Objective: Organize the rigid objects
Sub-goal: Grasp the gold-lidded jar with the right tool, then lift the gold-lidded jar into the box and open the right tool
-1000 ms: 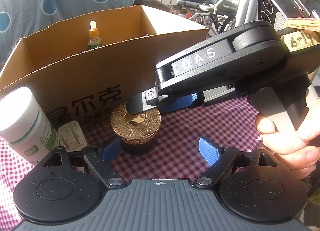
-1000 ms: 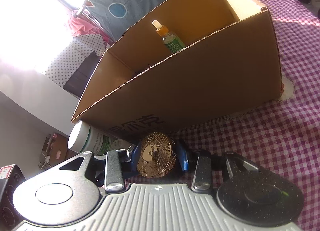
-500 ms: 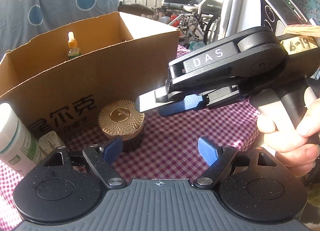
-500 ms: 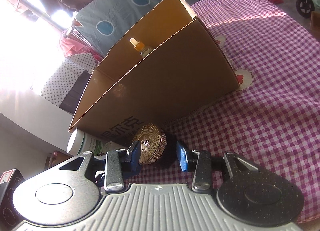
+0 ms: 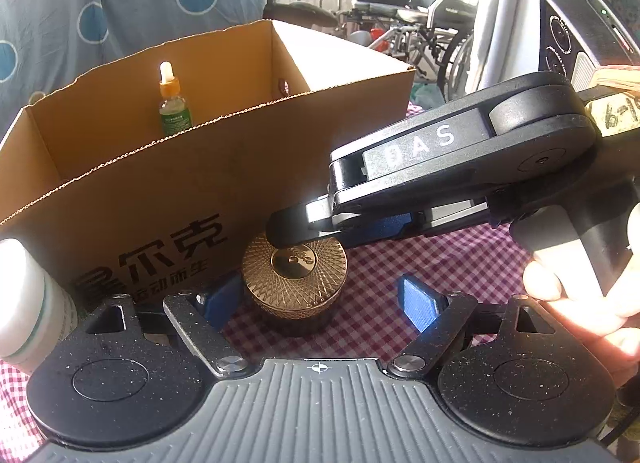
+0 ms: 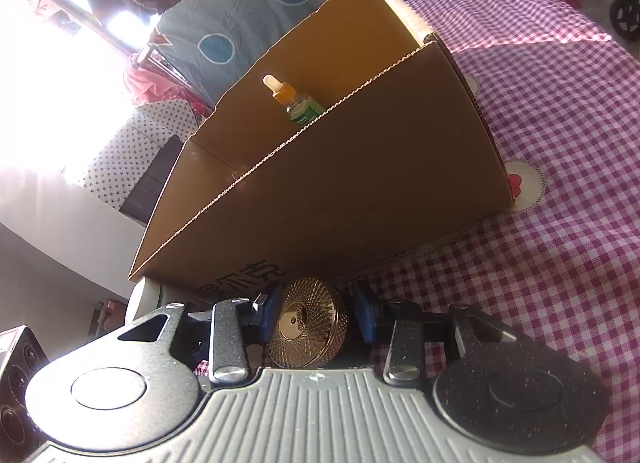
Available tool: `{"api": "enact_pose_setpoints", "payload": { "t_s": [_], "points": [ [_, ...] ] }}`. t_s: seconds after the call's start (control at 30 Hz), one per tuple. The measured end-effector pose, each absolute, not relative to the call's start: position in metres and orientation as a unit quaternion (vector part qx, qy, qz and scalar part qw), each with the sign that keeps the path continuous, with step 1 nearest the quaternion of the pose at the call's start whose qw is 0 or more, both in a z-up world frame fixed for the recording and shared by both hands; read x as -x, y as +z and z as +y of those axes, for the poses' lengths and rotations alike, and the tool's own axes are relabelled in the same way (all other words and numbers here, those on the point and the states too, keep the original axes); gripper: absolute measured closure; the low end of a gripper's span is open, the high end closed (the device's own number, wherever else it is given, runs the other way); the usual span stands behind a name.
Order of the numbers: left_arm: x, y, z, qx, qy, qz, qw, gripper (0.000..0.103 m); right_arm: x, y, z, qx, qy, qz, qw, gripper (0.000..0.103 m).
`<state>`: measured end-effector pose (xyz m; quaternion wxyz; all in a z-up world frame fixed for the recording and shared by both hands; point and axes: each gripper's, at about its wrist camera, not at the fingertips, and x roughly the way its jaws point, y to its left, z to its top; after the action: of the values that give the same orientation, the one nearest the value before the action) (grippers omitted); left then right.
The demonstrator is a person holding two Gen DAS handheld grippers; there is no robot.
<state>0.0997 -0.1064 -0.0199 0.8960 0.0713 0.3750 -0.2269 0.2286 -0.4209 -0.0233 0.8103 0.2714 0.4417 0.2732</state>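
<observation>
Found right gripper [image 6: 316, 311] parted, blue pads either side of gold-lidded jar [image 6: 307, 327], right-hand pad not touching; grip not closed. Found left gripper [image 5: 321, 300] likewise spread wide, holding nothing, jar just ahead of its left pad.

Recorded cardboard box [image 5: 160, 199] open-topped, near wall close behind jar, leaving little room between. Noted white bottle [image 5: 24, 303] beside box's left corner, clear of jar. Located jar upright on cloth outside box. Confirmed dropper bottle [image 5: 173, 103] upright inside box against far wall.

Compared with half a second prior: right gripper lower, finger tip now over jar lid; jar position unchanged.

Logged purple checked cloth [image 6: 560, 223] as surface; blue spotted sheet [image 5: 120, 3] and wheelchair [image 5: 420, 3] behind.
</observation>
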Motion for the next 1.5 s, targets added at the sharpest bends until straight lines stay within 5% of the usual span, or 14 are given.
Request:
{"api": "enact_pose_setpoints", "payload": {
  "t_s": [0.8, 1.27, 1.5],
  "points": [
    [-0.078, -0.017, -0.127, -0.096, -0.28, 0.355, 0.887, 0.022, -0.181, -0.025, -0.476, -0.31, 0.23, 0.427, 0.818, 0.059],
    [-0.09, -0.03, -0.135, -0.102, -0.273, 0.367, 0.884, 0.046, -0.166, -0.038, -0.474, -0.32, 0.227, 0.434, 0.811, 0.059],
    [-0.088, -0.03, -0.132, -0.089, -0.27, 0.364, 0.887, 0.047, -0.16, -0.032, -0.467, -0.3, 0.223, 0.424, 0.825, 0.061]
  ]
}}
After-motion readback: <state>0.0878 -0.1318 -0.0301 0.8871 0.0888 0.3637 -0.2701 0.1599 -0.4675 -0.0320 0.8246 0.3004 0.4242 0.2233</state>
